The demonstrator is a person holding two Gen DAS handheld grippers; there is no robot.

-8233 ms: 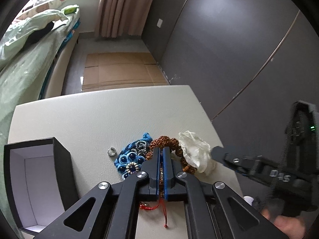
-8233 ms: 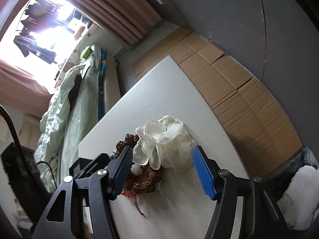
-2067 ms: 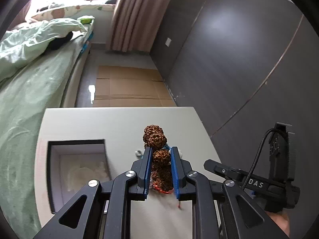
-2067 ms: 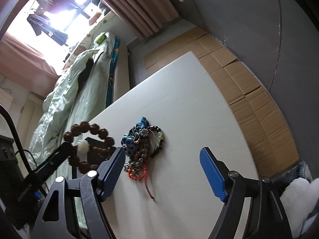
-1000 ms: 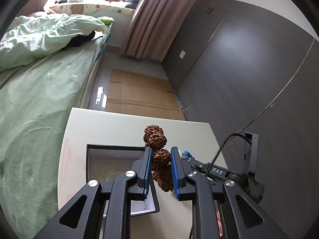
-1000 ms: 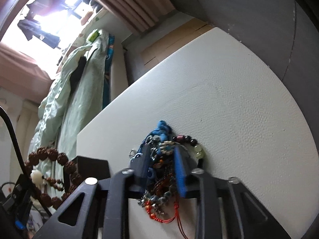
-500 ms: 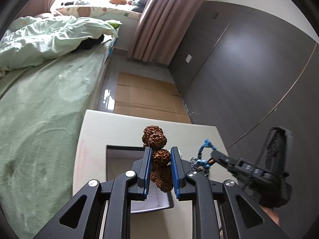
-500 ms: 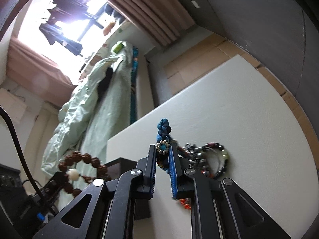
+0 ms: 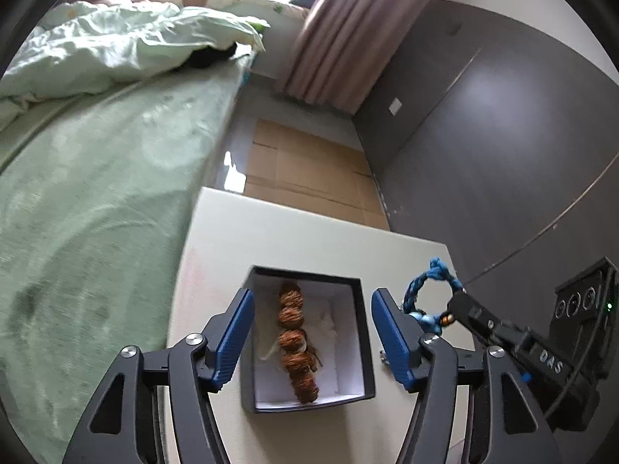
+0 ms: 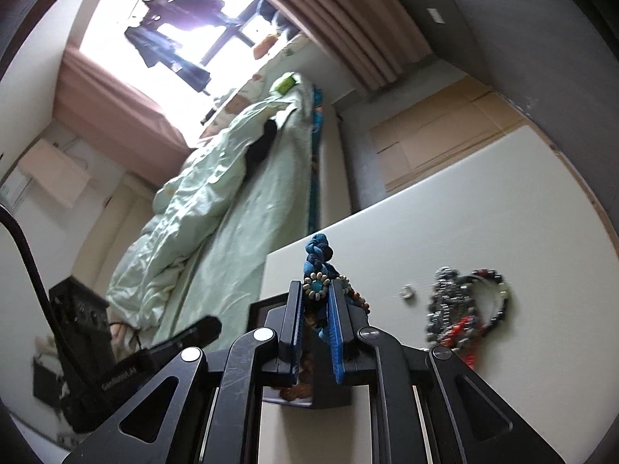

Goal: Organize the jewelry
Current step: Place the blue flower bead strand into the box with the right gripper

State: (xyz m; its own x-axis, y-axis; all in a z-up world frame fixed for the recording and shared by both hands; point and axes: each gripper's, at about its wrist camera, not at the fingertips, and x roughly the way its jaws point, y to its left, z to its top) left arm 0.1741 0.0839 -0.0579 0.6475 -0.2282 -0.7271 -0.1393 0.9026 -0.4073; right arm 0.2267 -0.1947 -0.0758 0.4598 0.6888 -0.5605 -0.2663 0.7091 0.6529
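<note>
Jewelry fills both of our views, so we begin at our left gripper (image 9: 313,332): its blue-padded jaws have just been opening and now stand wide, nothing pressed between them. Framed by those jaws, the brown seed-bead bracelet (image 9: 296,342) lies lengthwise in the black box (image 9: 361,332), on its white lining, clear of both pads. The box sits open on the white table (image 9: 294,243), near the edge that faces the bed (image 9: 96,201).

Our right gripper (image 10: 315,317) is clamped tight on the blue braided bracelet (image 10: 318,261); its knotted cord stands up above the fingertips and a small flower of pale beads with a turquoise centre shows between the pads. From the left wrist camera the same piece hangs as a blue loop (image 9: 429,290) at the tip of the right gripper, just beside the box's right wall and raised off the table.

Further out on the table, to the right in the right wrist view, a heap of dark and silver beaded bracelets (image 10: 464,305) lies with red cord at its lower end. A small silver ring (image 10: 405,291) rests between that heap and the gripper. Beyond the table we see cardboard sheets (image 9: 309,166) on the floor, a dark wall and pink curtains (image 9: 336,34).
</note>
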